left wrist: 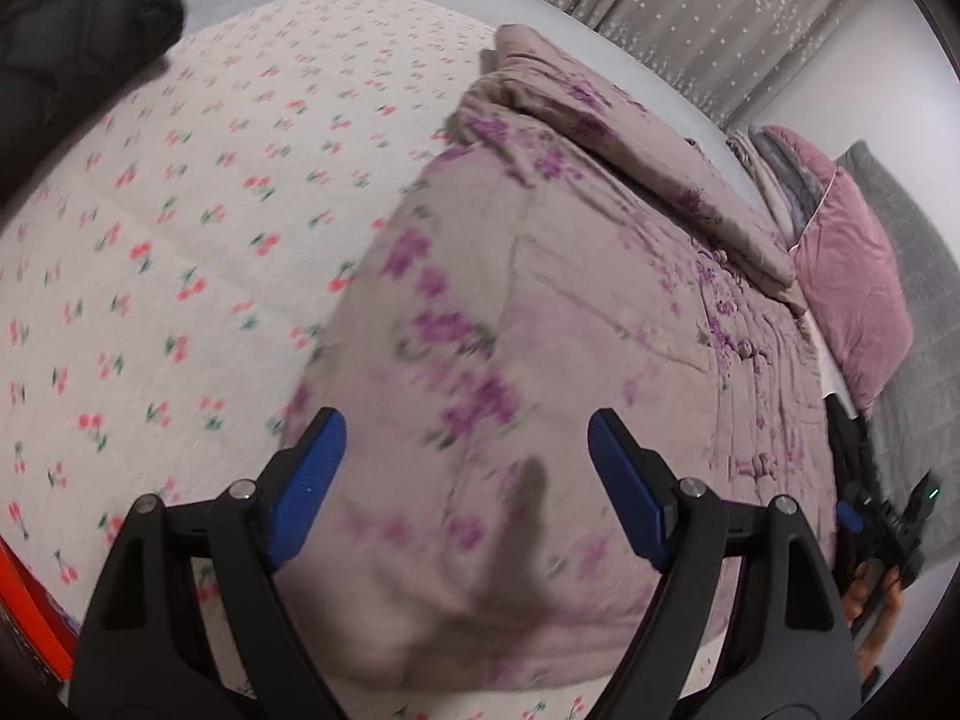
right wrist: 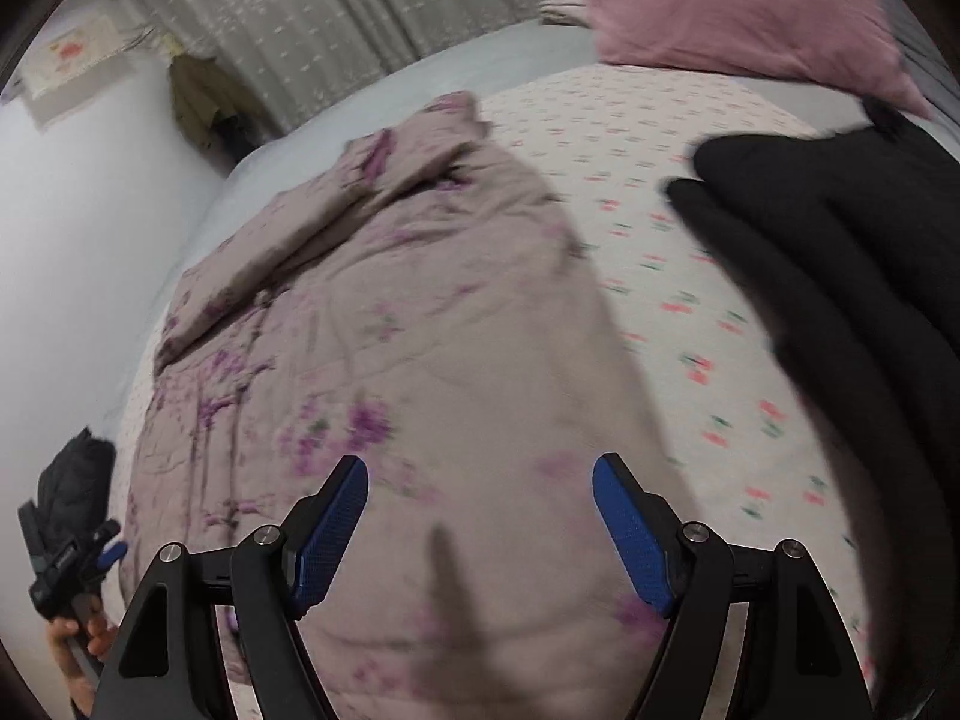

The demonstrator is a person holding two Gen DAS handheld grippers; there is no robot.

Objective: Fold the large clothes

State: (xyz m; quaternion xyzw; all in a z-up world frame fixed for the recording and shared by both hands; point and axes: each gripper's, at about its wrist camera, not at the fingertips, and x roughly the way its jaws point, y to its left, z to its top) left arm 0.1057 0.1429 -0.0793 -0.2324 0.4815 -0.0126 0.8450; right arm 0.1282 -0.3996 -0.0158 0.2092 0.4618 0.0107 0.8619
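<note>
A large mauve padded garment with purple flowers (left wrist: 540, 312) lies spread on the bed, one sleeve folded across its top. It also shows in the right wrist view (right wrist: 384, 324). My left gripper (left wrist: 465, 486) hovers open above its near hem, holding nothing. My right gripper (right wrist: 480, 528) hovers open above the hem from the other side, empty. The right gripper also shows at the right edge of the left wrist view (left wrist: 888, 528), and the left gripper at the left edge of the right wrist view (right wrist: 72, 546).
The bed has a white cherry-print cover (left wrist: 180, 240). A black garment (right wrist: 840, 300) lies on the bed beside the mauve one; it also shows in the left wrist view (left wrist: 78, 36). A pink pillow (right wrist: 738, 18) sits at the headboard. Curtains (right wrist: 336, 18) hang behind.
</note>
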